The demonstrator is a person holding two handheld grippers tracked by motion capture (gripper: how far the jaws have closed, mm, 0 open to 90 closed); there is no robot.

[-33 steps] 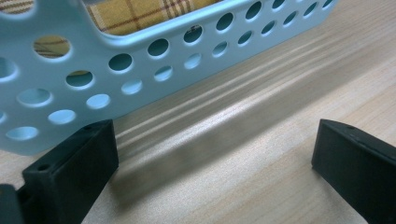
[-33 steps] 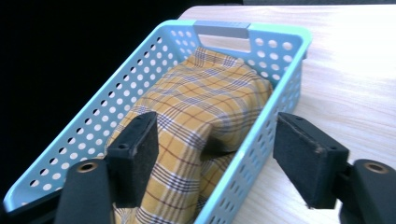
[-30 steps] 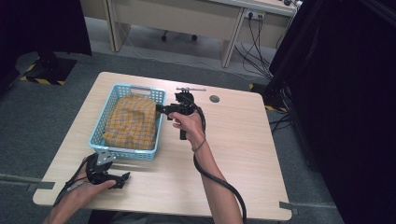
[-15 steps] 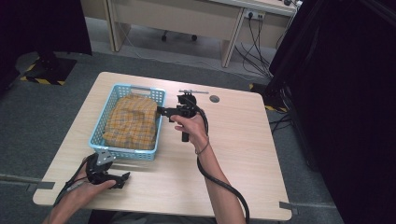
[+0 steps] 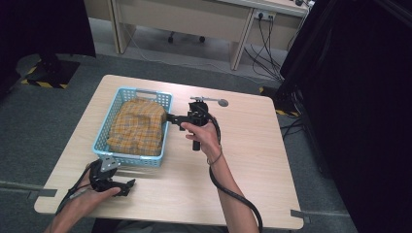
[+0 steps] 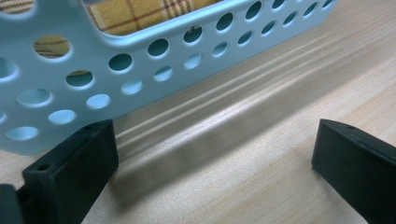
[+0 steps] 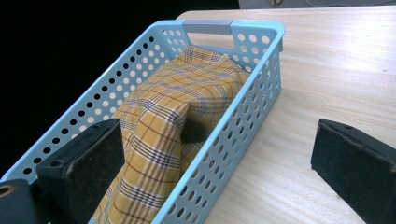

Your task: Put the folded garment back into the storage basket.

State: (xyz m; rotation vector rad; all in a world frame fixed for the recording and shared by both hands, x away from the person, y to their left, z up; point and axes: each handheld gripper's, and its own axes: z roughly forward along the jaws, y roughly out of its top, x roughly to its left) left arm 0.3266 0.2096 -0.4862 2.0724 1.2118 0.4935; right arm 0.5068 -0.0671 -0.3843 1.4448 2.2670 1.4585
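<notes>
A light blue perforated basket [image 5: 165, 127] stands on the left half of the wooden table [image 5: 252, 160]. A folded yellow plaid cloth [image 5: 137, 125] lies in it. My right gripper [image 5: 169, 116] hovers at the basket's right rim, open and holding nothing. In the right gripper view the basket [image 7: 243, 116] runs between the jaws, one jaw over the cloth [image 7: 163, 126] and the other over bare table. My left gripper [image 5: 130, 185] rests low on the table near the front left corner, open and empty. Just ahead of it are the basket's near wall [image 6: 93, 70] and a strip of cloth [image 6: 140, 14].
A small grey round piece with a thin handle [image 5: 221, 102] lies on the table behind my right hand. The table's front edge [image 5: 170, 219] runs close to my left hand. A black curtain [image 5: 359, 97] hangs at the right, and a desk with cables [image 5: 243, 24] stands beyond.
My right gripper has drifted slightly to the right beside the basket rim. The left gripper, basket and cloth have not moved.
</notes>
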